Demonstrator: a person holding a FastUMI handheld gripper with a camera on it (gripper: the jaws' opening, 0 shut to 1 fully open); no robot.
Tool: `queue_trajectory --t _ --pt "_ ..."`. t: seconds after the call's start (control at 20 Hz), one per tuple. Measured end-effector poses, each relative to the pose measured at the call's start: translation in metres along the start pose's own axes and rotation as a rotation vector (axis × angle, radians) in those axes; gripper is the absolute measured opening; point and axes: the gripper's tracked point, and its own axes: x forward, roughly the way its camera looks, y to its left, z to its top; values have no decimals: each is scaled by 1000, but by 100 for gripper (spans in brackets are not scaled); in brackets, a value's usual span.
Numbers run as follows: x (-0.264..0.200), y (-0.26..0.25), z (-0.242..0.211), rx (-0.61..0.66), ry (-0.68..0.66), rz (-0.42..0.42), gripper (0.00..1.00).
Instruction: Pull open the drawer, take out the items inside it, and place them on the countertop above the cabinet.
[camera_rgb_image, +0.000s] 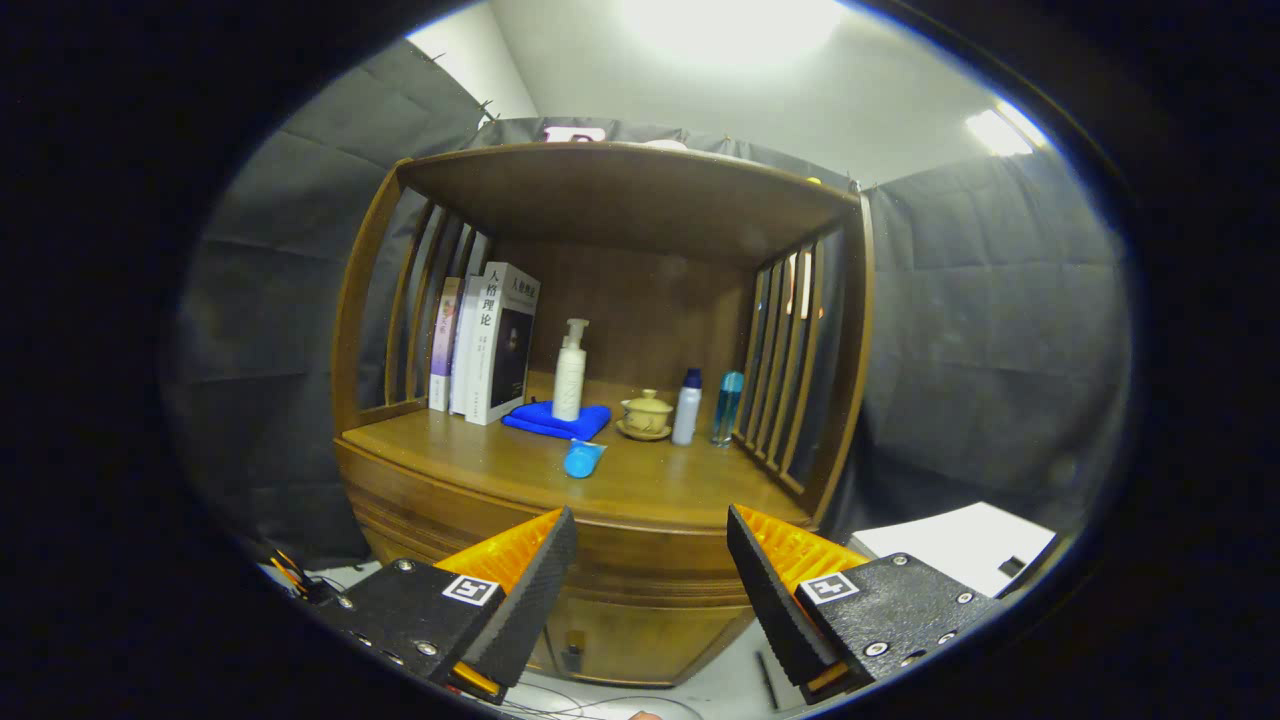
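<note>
A wooden cabinet stands ahead of me with a countertop (470, 450) under an upper shelf. Its drawer front (640, 560) sits shut just beyond my fingertips, and a lower door (620, 640) shows between the fingers. My gripper (650, 545) is open with nothing between its fingers. On the countertop lie a small blue tube (583, 458), a folded blue cloth (556, 421) with a white pump bottle (570, 372) standing on it, a lidded tea cup on a saucer (646, 414), a white bottle with a blue cap (686, 407) and a clear blue bottle (728, 407).
Several books (490, 342) stand upright at the countertop's left back. Slatted wooden sides (790, 370) enclose the shelf on both flanks. A white box (960, 545) sits low to the right of the cabinet. Cables lie on the floor below.
</note>
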Motion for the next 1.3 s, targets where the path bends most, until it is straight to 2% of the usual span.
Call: queue_trajectory --t 0.3,0.6,0.75,0.8,0.9,1.05,1.2,1.3 --pt "-3 16 92 41 -95 88 95" --pt "-19 21 155 46 -155 98 95" --pt "-37 32 153 75 -161 129 95" --pt "-36 27 157 113 -173 99 95" --pt "-36 25 155 175 -172 105 95" --pt "-28 14 144 240 -146 66 95" --pt "-20 27 133 247 -113 116 94" --pt "-15 25 127 234 -99 113 95"
